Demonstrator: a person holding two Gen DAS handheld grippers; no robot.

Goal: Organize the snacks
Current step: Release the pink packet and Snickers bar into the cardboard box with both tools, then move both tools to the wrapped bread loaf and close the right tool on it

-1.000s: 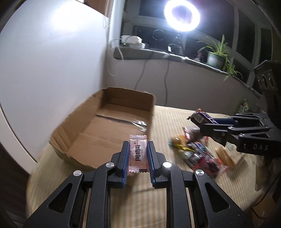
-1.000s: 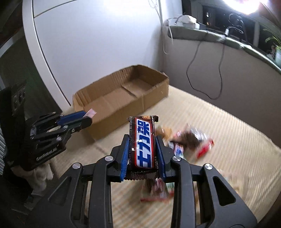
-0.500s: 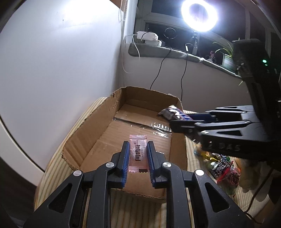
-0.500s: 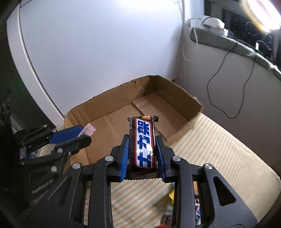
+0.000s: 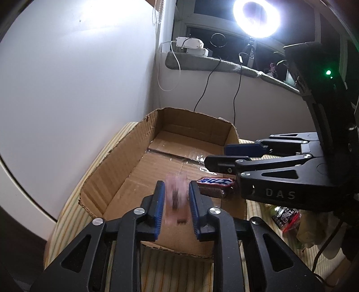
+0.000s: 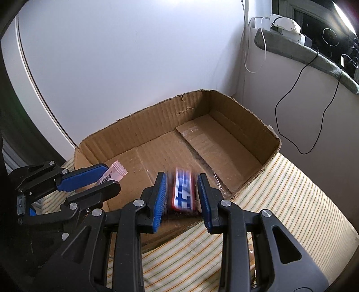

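Observation:
An open cardboard box point(image 5: 125, 155) point(image 6: 139, 121) stands on the striped mat. My left gripper point(image 5: 176, 197) is open over its near end; a pink snack packet point(image 5: 176, 200), blurred, is dropping out from between the fingers. In the right wrist view the packet point(image 6: 113, 174) still shows at the left gripper's point(image 6: 99, 179) tips. My right gripper point(image 6: 182, 191) is open over the box's near edge; the blue-and-white chocolate bar point(image 6: 183, 194), blurred, falls between its fingers. In the left wrist view the bar point(image 5: 216, 186) is in the box below the right gripper point(image 5: 216, 155).
More snack packs point(image 5: 286, 216) lie on the mat to the right of the box. A white wall point(image 6: 134, 56) stands behind the box. A grey ledge point(image 5: 224, 65) with cables and a ring light point(image 5: 257, 15) runs along the back.
Both grippers have opened over the box. The pink packet and the chocolate bar have been let go and are falling into it.

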